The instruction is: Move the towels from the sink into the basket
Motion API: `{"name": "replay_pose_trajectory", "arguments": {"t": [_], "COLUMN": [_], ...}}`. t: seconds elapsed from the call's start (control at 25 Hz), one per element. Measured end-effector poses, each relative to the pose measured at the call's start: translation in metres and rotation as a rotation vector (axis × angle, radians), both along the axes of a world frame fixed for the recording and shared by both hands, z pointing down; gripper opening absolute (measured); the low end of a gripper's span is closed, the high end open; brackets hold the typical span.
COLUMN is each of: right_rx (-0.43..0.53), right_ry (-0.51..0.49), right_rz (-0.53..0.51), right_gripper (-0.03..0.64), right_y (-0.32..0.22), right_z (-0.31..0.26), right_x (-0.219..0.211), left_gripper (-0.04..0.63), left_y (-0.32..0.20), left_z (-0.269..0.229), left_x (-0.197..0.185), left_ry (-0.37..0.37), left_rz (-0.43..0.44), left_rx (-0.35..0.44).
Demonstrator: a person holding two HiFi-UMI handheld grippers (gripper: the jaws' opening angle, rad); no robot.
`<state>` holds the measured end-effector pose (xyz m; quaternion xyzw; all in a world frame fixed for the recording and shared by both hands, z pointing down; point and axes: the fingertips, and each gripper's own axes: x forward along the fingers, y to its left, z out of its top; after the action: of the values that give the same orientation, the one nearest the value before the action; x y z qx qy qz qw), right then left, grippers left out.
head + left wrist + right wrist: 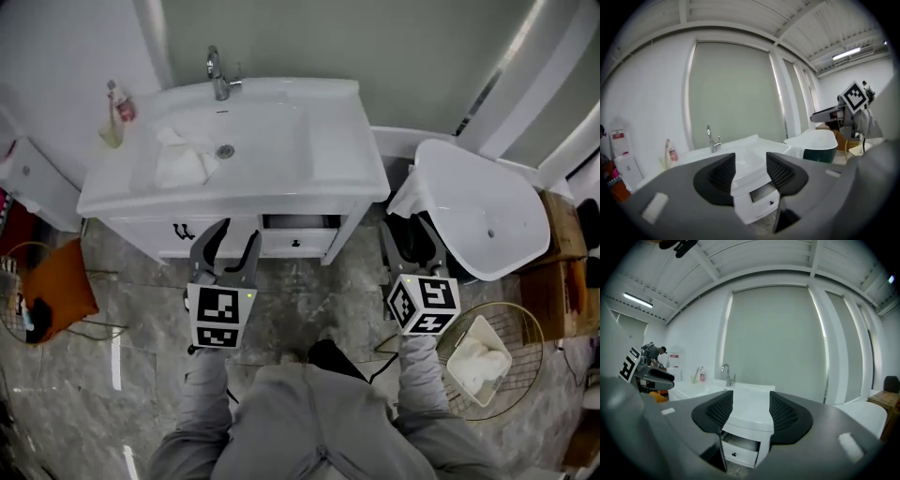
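A crumpled white towel (182, 163) lies in the basin of the white sink (281, 178), left of the drain. A round wire basket (531, 330) stands on the floor at the lower right with a white towel (478, 362) in it. My left gripper (234, 236) hangs in front of the vanity, open and empty. My right gripper (412, 231) is level with it, between the vanity and the bathtub, also open and empty. In the left gripper view the left gripper (751, 172) faces the sink (740, 157). In the right gripper view the right gripper (751, 411) faces the sink (746, 401) too.
A faucet (218, 75) stands at the sink's back and a soap bottle (118, 103) on its left corner. The vanity drawer (296, 225) is slightly open. A white bathtub (492, 216) sits at the right. An orange cushion (58, 291) rests in another wire basket at the left.
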<state>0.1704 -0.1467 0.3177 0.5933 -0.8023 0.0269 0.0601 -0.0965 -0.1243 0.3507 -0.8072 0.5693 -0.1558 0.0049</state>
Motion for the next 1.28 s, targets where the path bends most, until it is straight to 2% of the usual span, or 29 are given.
{"name": "replay_pose_trajectory", "arguments": {"t": [0.32,0.68,0.92,1.28], "right_rx": [0.020,-0.007,-0.074,-0.171], "right_ry": [0.003,0.013,0.049,0.110], "right_rz": [-0.288,-0.494,-0.596,-0.669], "right_gripper": [0.224,0.224,0.224,0.224], "right_y": [-0.071,-0.159,-0.218,-0.272], "right_z": [-0.005,0.006,0.033,0.067], "right_x": [-0.154,-0.270,-0.317,-0.380], "left_gripper": [0.225,0.225,0.225,0.225], "left_y": [-0.002,-0.059,-0.120,-0.186], "left_z": [-0.002,0.005,0.008,0.030], "left_x": [-0.133,-0.223,-0.255,-0.300], "left_ry": [0.003,-0.029,-0.064,-0.088], "left_rz": [-0.273,-0.442,-0.494,-0.484], "left_rx": [0.015,-0.026,-0.058,-0.128]}}
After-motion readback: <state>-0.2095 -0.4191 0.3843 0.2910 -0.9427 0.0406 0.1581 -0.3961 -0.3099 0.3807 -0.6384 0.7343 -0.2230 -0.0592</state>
